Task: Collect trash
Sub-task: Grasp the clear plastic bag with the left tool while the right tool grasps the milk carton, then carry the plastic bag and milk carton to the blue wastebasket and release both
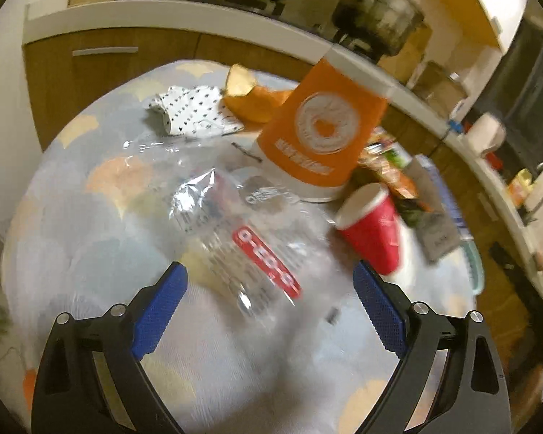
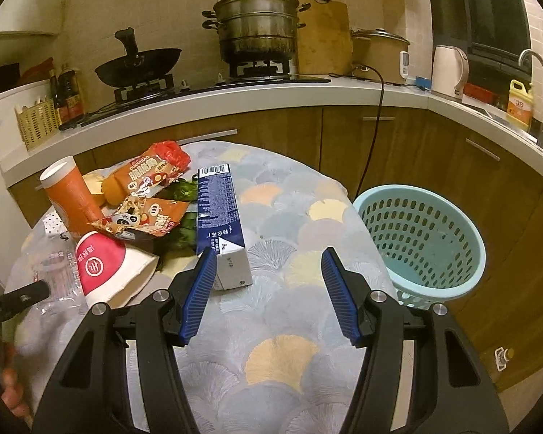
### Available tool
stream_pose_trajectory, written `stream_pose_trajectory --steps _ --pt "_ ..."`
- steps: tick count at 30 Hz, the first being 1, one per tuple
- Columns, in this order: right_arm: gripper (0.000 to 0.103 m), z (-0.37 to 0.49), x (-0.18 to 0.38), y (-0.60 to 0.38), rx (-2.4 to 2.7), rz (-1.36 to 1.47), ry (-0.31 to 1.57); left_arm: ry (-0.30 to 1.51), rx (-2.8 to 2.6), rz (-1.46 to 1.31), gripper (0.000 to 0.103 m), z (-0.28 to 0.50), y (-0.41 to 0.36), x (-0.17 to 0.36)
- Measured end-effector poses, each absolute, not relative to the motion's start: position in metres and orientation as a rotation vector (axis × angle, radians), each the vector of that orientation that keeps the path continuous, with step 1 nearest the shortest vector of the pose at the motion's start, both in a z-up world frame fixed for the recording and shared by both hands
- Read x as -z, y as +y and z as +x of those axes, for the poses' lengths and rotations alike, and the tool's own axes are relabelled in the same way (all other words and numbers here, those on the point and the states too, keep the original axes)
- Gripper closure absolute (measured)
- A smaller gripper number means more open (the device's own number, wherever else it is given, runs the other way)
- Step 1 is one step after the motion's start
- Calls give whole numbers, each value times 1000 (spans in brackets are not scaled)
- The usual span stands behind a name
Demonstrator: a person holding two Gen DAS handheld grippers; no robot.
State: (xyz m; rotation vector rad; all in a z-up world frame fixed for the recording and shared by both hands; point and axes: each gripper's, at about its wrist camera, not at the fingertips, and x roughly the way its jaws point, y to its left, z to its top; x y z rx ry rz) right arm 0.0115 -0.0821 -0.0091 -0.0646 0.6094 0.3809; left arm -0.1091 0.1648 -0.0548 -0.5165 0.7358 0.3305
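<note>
A crushed clear plastic bottle with a red label lies on the patterned tablecloth. Its near end reaches between the tips of my left gripper, which is open, with neither pad touching it. My right gripper is open over the cloth. The near end of a blue and white carton lies just inside its left finger; the right pad stands well apart. A red paper cup lies on its side beside the bottle. An orange cup stands upside down behind them.
Orange snack wrappers, a dotted paper wrapper and a crumpled orange cup clutter the table's far side. A light blue slotted basket stands on the floor right of the table. A kitchen counter with pots runs behind.
</note>
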Motion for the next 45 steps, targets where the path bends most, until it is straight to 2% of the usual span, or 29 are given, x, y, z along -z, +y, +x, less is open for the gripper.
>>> stream_pose_trajectory --steps 1,3,5,7,9,10,11,12,18,29,30,32,33,45 --pt "46 12 8 -82 -381 -67 605 738 -351 -492 16 -105 162 53" --pt "46 14 7 -82 -387 -68 595 753 -383 -453 29 -95 160 52" --pt "45 16 5 -81 -400 -67 588 763 -412 -421 38 -92 157 52" --pt "38 18 5 -78 -415 -72 583 765 -430 -401 49 -93 157 52" --pt "36 20 5 -73 -430 -84 581 760 -413 -417 72 -95 160 53" --pt "35 22 5 -71 -436 -87 583 755 -403 -431 77 -98 161 53" --pt "35 23 6 -69 -437 -91 585 749 -392 -442 88 -100 163 53" --pt "33 25 6 -66 -439 -98 591 746 -384 -449 90 -101 164 54" --pt "27 43 11 -49 -466 -129 630 681 -359 -441 94 -118 159 43" --pt "27 78 35 -29 -464 -144 754 578 -297 -352 94 -126 131 -3" --pt "30 80 36 -29 -478 -133 761 577 -293 -340 94 -123 127 -5" --pt "48 83 37 -29 -497 -131 776 577 -278 -320 94 -116 118 -10" --pt "67 83 37 -29 -511 -124 781 577 -271 -314 94 -113 115 -11" --pt "68 78 -3 -106 -462 0 647 543 -140 -205 94 -63 54 -46"
